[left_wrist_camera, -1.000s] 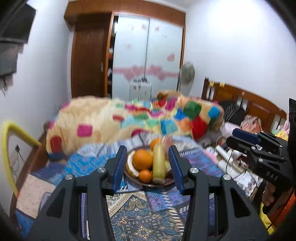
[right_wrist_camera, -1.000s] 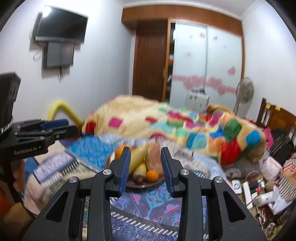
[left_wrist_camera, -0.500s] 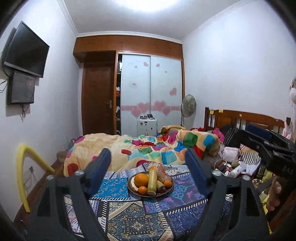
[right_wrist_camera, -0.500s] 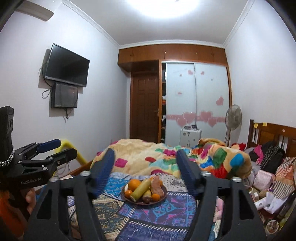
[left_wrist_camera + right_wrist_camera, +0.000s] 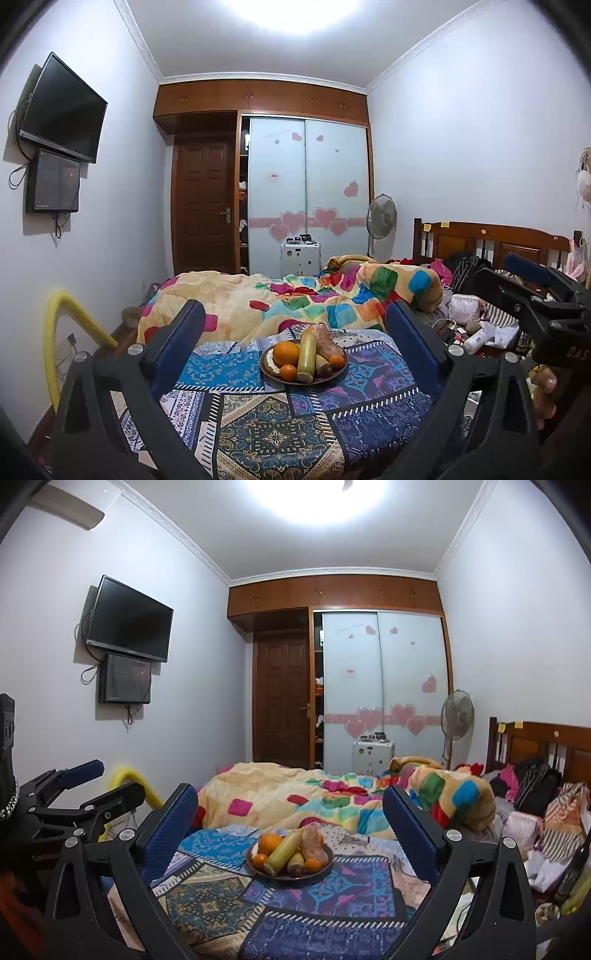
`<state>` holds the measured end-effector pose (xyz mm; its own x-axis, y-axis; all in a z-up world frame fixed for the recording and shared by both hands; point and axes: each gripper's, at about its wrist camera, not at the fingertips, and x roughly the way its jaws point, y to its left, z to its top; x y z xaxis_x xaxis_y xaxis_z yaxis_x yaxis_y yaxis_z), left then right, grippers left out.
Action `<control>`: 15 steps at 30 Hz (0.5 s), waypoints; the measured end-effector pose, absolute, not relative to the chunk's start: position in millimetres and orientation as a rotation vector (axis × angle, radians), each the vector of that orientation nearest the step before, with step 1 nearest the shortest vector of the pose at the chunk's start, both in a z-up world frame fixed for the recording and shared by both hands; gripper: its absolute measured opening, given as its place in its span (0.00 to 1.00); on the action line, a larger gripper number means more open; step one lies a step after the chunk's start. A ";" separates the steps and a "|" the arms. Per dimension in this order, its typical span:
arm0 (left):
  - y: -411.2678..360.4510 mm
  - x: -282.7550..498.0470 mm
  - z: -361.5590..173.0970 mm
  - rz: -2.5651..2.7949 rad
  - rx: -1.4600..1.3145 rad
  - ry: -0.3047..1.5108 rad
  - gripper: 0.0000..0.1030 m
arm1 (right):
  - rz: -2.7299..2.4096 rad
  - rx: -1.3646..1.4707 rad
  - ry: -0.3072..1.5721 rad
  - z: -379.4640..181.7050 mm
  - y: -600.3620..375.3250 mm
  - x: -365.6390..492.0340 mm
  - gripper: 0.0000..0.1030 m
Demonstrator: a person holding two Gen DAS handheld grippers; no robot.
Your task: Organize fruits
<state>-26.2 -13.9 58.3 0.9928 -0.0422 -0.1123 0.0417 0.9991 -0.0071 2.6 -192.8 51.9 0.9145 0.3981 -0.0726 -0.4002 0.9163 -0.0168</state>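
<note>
**Lining up on the fruit plate**

Hovering side by side, the left gripper (image 5: pixel 295 332) and right gripper (image 5: pixel 290 812) spread their fingers, nothing between them. Straight ahead on the bed's patterned cover (image 5: pixel 280 435) sits the plate (image 5: pixel 303 380), well short of either. Its long yellow-green fruit (image 5: pixel 307 354) points toward us; the big orange (image 5: pixel 286 353) sits left, nearer the left hand. Nothing blocks the way; the quilt (image 5: pixel 295 299) lies behind.

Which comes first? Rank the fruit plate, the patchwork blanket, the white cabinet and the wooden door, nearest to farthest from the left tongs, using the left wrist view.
1. Fruit plate: straight ahead, on the bed cover.
2. Patchwork blanket: heaped behind the plate.
3. White cabinet: beyond the bed, before the wardrobe.
4. Wooden door: back left; roughly level with the cabinet, too close to call.
</note>
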 end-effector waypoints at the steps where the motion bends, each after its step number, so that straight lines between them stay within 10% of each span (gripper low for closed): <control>1: -14.6 -26.1 58.1 -0.044 -0.004 0.113 0.97 | 0.411 -0.026 0.071 51.0 -194.4 3.0 0.98; 15: -15.2 -30.5 53.6 -0.055 -0.003 0.109 0.97 | 0.406 -0.013 0.084 44.8 -195.6 -0.8 0.99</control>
